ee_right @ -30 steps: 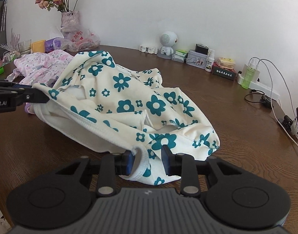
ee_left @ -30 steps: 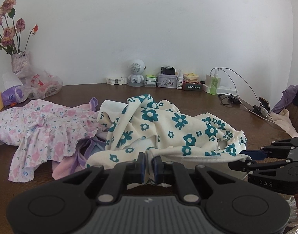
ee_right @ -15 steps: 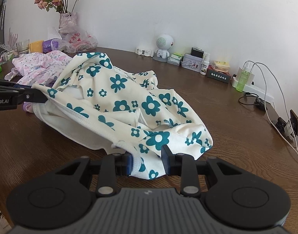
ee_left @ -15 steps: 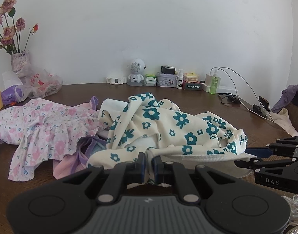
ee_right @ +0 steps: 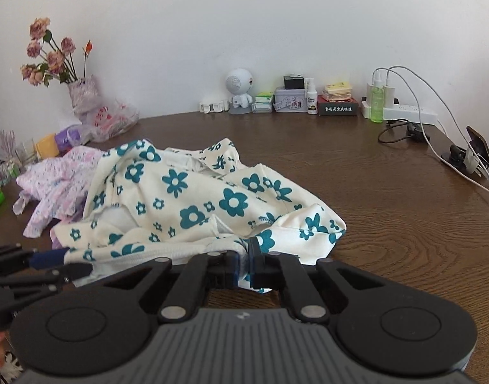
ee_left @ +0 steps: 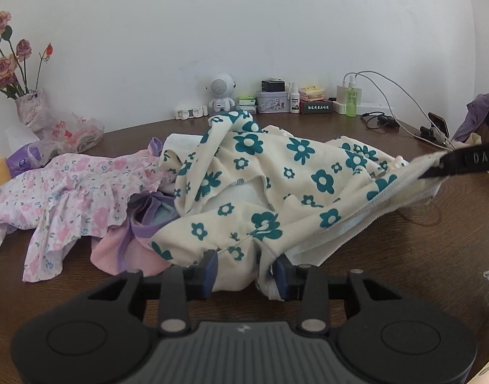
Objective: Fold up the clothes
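Observation:
A cream garment with teal flowers (ee_left: 276,185) lies bunched on the brown table (ee_left: 404,256); it also shows in the right wrist view (ee_right: 193,198). My left gripper (ee_left: 246,270) has its fingers spread wide with the garment's hem lying loosely between them. My right gripper (ee_right: 242,267) is shut on the garment's ribbed edge, and its finger (ee_left: 462,163) shows at the right in the left wrist view, pulling the edge taut. The left gripper (ee_right: 52,267) appears at the lower left of the right wrist view.
A pink floral garment (ee_left: 68,192) and a purple piece (ee_left: 148,214) lie left of the cream one. A vase of roses (ee_left: 23,102), a plastic bag (ee_left: 68,131), a white robot figure (ee_left: 220,94), boxes and bottles (ee_left: 295,99), a power strip with cables (ee_right: 407,112) and a phone holder (ee_right: 471,153) line the far edge.
My left gripper has opened from shut on the hem. My right gripper has closed tighter on the edge and moved away to the right, stretching the fabric.

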### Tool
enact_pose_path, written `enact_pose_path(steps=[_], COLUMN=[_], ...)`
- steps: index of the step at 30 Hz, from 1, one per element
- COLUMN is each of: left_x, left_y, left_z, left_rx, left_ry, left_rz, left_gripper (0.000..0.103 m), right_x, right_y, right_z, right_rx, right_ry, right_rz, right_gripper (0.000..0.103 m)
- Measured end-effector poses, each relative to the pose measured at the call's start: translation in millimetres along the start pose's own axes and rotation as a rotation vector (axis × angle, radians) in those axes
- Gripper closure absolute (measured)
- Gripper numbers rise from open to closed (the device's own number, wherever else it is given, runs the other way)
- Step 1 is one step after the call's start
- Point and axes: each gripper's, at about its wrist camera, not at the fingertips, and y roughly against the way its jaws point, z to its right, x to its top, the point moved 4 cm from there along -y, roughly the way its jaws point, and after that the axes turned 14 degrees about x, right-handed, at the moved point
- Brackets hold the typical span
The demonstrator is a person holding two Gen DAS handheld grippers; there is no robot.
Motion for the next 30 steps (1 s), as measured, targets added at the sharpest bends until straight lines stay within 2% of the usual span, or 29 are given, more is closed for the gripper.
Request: enact_pose_path(steps=[7,10,12,14,16,21,25,27,30], left_x=[-7.8,-6.9,-6.9,-7.5,-8.1,-9.6,-10.9,-11.8,-11.8], left_y=[16.0,18.9,22.4,26.4,31.0,21.4,14.1,14.3,16.2], left_z=[10.7,11.3,14.0,19.7,27.5,24.3,21.2,11.6,1.0], left_rx=[-0.041,-0.014,0.001,0.025,0.046,0.117,0.174,0.194,0.198], left_ry=[-0.05,-0.048,-0.048,-0.061,-0.077,-0.046,-0.019,0.008,0.048], left_rz=[0.019,0.022,0.031,0.043,0.06,0.05,0.042,0.042,0.043], left_gripper=[0.067,0.066,0.061,0.05,0.046,0.045,0.055,0.056,0.067], right_x=[11.7,14.2,14.2,13.5,13.9,17.6,19.8,17.9,15.1], right_y=[7.8,4.6,2.2,0.6,0.2,1.9,9.5,10.3,11.6], right_z=[-23.8,-32.4,-37.6,-43.0,-47.4,-49.4,-40.5,-37.2,-32.1], right_rx=[0.122,0.151,0.168,0.183,0.19,0.19,0.164,0.155,0.142], right_ry=[-0.006,-0.006,-0.01,-0.013,-0.01,-0.017,-0.037,-0.043,-0.052], right_rz=[0.027,0.019,0.012,0.009,0.011,0.032,0.068,0.071,0.076], right_gripper=[0.098,0.098,0.098,0.098,0.098,0.098,0.098,0.098,0.098])
